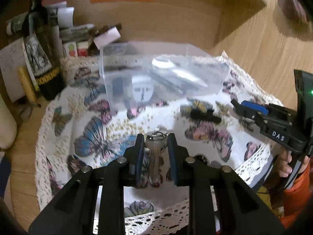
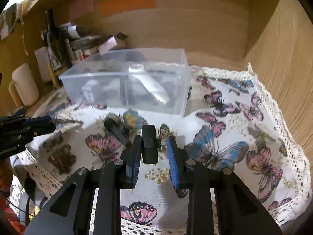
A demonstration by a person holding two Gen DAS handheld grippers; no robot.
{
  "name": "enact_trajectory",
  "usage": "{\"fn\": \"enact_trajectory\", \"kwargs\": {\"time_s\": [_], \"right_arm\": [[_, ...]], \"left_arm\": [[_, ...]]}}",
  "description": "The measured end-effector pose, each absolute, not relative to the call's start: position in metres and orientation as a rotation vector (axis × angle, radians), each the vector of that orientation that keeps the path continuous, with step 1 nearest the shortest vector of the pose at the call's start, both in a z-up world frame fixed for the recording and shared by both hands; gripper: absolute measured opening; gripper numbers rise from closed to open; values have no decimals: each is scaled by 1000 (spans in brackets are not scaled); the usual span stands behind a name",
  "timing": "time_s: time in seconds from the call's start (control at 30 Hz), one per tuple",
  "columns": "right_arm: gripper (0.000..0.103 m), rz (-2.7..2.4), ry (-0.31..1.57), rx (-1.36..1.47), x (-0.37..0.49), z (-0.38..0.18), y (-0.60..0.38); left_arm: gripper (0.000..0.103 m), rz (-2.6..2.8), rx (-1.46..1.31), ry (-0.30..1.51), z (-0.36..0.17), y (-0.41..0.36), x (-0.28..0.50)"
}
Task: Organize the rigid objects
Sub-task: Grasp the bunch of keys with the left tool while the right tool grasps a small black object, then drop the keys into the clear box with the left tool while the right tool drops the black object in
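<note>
My left gripper is shut on a silver key with a ring, held above the butterfly cloth. My right gripper is shut on a small black device with a metal plug touching the right pad. The left gripper with its key also shows in the right wrist view, and the right gripper in the left wrist view. A clear plastic box stands ahead; it holds a white remote-like object and dark items. The black device's shadow falls on the cloth.
A cluttered corner with books and boxes sits at the back left, with a cream mug beside it. Wooden walls close in the back and right. Lace edging marks the cloth's border.
</note>
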State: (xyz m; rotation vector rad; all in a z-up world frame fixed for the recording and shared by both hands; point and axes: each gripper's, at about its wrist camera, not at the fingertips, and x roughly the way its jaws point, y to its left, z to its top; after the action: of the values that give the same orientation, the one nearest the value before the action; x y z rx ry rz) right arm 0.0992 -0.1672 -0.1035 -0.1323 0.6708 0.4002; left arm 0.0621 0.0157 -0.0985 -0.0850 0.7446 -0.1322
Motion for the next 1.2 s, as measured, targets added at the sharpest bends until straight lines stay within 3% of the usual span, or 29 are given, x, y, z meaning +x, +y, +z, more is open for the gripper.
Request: {"fn": "enact_trajectory", "kwargs": {"time_s": [0.2, 0.23, 1.0, 1.2], "right_arm": [[24, 382, 599, -139, 101, -81, -167], [24, 380, 590, -140, 102, -78, -167], [24, 454, 451, -122, 133, -25, -150], [24, 495, 467, -129, 157, -22, -136]], "left_arm": [[21, -134, -102, 668, -70, 25, 65], [8, -133, -104, 660, -67, 26, 66], [8, -135, -116, 516, -3, 35, 111], [8, -148, -133, 572, -16, 30, 151]]}}
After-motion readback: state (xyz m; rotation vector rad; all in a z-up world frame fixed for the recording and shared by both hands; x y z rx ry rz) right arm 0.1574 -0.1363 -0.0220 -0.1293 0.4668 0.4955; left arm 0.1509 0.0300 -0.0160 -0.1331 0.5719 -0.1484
